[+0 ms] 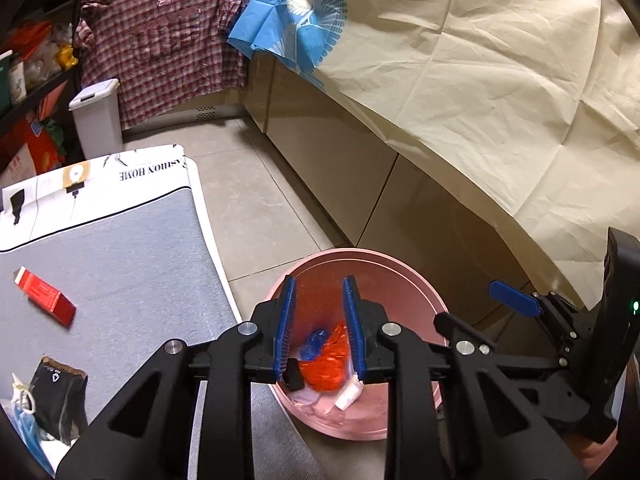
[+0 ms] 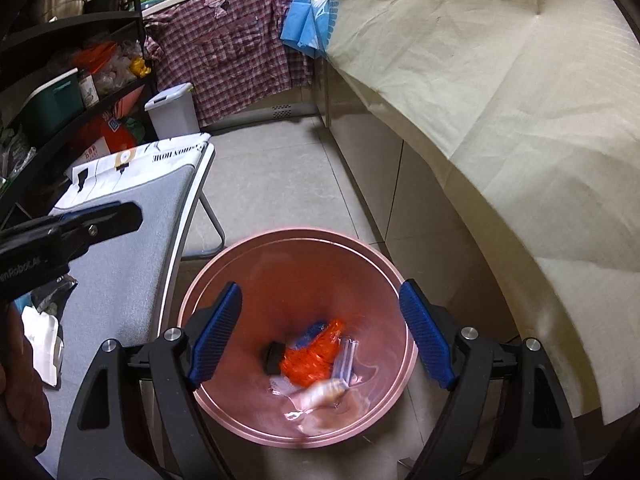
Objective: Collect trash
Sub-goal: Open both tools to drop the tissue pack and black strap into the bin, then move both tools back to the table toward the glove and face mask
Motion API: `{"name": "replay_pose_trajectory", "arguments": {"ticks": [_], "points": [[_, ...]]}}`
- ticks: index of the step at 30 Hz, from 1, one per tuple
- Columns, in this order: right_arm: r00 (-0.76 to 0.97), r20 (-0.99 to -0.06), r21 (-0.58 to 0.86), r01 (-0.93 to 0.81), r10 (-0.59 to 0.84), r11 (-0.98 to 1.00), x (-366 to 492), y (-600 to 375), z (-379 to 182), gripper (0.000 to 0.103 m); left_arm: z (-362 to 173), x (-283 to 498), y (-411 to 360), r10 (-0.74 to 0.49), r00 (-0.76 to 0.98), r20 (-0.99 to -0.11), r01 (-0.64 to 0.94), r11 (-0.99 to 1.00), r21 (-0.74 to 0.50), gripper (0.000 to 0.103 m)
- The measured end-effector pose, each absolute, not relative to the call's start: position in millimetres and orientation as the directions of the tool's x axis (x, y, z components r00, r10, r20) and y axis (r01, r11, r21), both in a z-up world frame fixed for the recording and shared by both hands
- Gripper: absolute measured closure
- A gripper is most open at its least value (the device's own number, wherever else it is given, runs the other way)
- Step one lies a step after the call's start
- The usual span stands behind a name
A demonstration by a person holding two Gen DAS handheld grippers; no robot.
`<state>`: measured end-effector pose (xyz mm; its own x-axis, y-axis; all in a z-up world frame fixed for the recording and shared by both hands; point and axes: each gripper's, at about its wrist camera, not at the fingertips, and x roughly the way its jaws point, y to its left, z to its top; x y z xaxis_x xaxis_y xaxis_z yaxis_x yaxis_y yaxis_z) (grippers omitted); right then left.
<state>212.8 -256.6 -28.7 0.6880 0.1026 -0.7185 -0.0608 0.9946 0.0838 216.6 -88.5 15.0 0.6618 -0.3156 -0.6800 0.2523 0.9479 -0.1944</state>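
Observation:
A pink bin (image 1: 360, 270) stands on the floor beside a low table. In it lie an orange plastic wrapper (image 1: 326, 362), a blue scrap (image 1: 314, 342) and a white tube-shaped piece (image 1: 350, 394). My left gripper (image 1: 319, 280) hangs over the bin, jaws a little apart, with nothing between the pads. My right gripper (image 2: 320, 286) is open wide above the same bin (image 2: 296, 234), also without a load; a pale item (image 2: 320, 394) in the bin looks blurred. On the table's grey mat (image 1: 120, 264) remain a red box (image 1: 44, 294), a black packet (image 1: 60, 396) and a blue face mask (image 1: 28, 428).
A counter draped in cream cloth (image 1: 480, 100) rises close on the right of the bin. A white lidded bin (image 1: 98, 118) and a plaid shirt (image 1: 160, 48) stand at the back. Cluttered black shelves (image 2: 60, 92) line the left. Tiled floor (image 1: 248, 184) lies between table and counter.

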Motion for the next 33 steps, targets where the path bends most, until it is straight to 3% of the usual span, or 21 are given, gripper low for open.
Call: {"name": "replay_pose_trajectory", "arguments": {"ticks": [5,11,24,33], "points": [[0.712,-0.691,0.099,-0.073,0.121,0.992,207.3,-253.5,-22.4,0.024,25.7,202.9,-81.5,-0.308,0.680,-0.665,0.257,0.950,-0.178,0.079],[0.744,-0.649,0.114,-0.109,0.157,0.988,198.5,-245.0,-10.1,0.034,45.9,184.1,-65.7,-0.303,0.701,-0.645,0.259,0.952,-0.165,0.079],[0.769,-0.588,0.139,-0.208,0.249,0.968,168.6,-214.4,16.6,0.071,83.0,131.9,13.1,-0.256,0.745,-0.616,0.195,0.967,-0.166,0.079],[0.733,-0.572,0.212,-0.301,0.368,0.930,155.6,-179.7,27.8,0.077,83.4,94.5,112.7,-0.150,0.750,-0.644,0.096,0.988,-0.118,0.079]]}}
